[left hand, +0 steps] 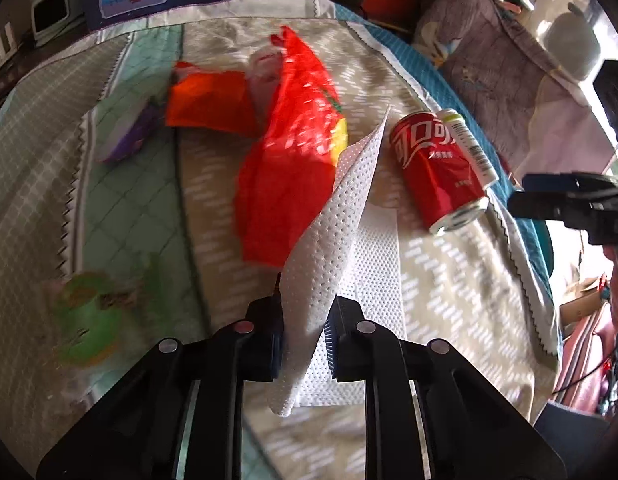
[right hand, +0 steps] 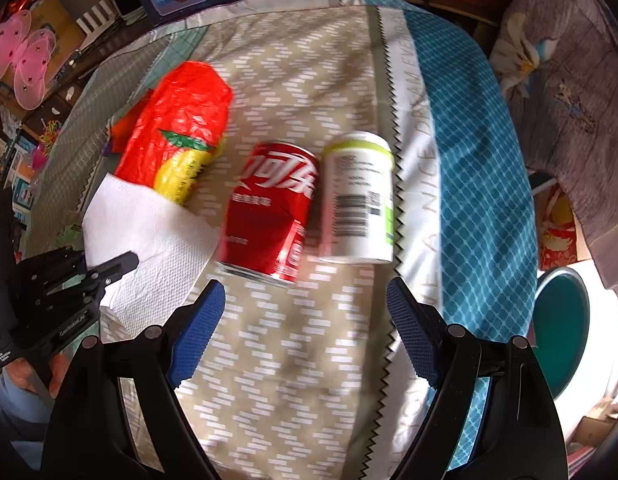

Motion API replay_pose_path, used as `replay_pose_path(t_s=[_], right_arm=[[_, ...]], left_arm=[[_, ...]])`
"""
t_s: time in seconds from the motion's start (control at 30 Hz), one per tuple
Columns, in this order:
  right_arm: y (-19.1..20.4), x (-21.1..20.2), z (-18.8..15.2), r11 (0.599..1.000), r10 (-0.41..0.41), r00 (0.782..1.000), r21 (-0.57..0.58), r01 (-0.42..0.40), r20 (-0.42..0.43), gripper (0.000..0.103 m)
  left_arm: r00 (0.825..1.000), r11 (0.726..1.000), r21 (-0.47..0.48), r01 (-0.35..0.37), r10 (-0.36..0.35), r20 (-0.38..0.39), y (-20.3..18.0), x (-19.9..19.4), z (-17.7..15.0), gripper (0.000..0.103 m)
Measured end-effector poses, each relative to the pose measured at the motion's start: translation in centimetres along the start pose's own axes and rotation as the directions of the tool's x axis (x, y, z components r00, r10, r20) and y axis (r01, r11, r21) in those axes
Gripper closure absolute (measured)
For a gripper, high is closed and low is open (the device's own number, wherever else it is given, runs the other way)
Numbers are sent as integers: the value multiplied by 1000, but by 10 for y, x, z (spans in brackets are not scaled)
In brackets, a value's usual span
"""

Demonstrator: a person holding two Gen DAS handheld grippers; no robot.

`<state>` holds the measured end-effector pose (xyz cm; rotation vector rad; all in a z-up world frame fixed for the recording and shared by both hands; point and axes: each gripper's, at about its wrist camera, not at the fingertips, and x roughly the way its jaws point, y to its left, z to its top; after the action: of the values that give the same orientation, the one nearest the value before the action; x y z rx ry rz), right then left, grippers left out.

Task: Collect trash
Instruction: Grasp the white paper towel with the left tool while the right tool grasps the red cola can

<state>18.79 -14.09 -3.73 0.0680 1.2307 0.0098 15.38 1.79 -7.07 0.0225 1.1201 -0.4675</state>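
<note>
Where the left wrist view looks down, the left gripper (left hand: pixel 305 332) has its fingers pinching a raised fold of white embossed paper towel (left hand: pixel 337 216), soft enough to tent upward, presumably to lift it as trash; a crinkled red plastic bag (left hand: pixel 289 152) lies behind it on the quilted bedspread (left hand: pixel 449 288). From the right wrist view, the right gripper (right hand: pixel 305 320) hangs with fingers spread and empty just short of a dented red soda can (right hand: pixel 269 208) lying touching a white cylindrical bottle (right hand: pixel 359 196).
</note>
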Motion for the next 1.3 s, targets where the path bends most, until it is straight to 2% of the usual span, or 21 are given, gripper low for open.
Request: replay_pose_path(t_s=[0.2, 0.37, 0.53, 0.6, 0.67, 0.87, 0.9, 1.1, 1.3], right_arm=[[20, 17, 14, 1000, 3, 1000, -24, -3, -24, 24], [23, 34, 22, 1000, -12, 999, -17, 12, -52, 24], [27, 49, 28, 1000, -11, 997, -17, 10, -73, 24], [28, 54, 29, 1000, -6, 997, -15, 5, -77, 24], [29, 57, 30, 1000, -5, 998, -17, 4, -63, 24], [36, 70, 31, 1000, 10, 997, -28, -12, -81, 28], [37, 71, 30, 1000, 13, 996, -25, -15, -84, 39], [45, 47, 21, 998, 36, 998, -58, -38, -43, 41], [44, 11, 4, 998, 52, 998, -48, -51, 31, 44]], left_arm=[[1000, 1000, -19, 4, -4, -13, 20, -5, -11, 84], [1000, 1000, -16, 18, -18, -13, 23, -4, -13, 76], [999, 999, -9, 35, -35, -5, 23, -2, -9, 76], [999, 999, -2, 35, -35, 4, 22, -1, -7, 86], [999, 999, 0, 43, -43, 9, 21, -1, -5, 92], [1000, 1000, 9, 24, -24, 17, 18, -2, -2, 93], [1000, 1000, 10, 22, -22, 16, 18, -3, -2, 93], [1000, 1000, 12, 9, -9, 24, 15, -11, -4, 93], [997, 1000, 14, -12, 11, 77, 6, -35, -6, 96]])
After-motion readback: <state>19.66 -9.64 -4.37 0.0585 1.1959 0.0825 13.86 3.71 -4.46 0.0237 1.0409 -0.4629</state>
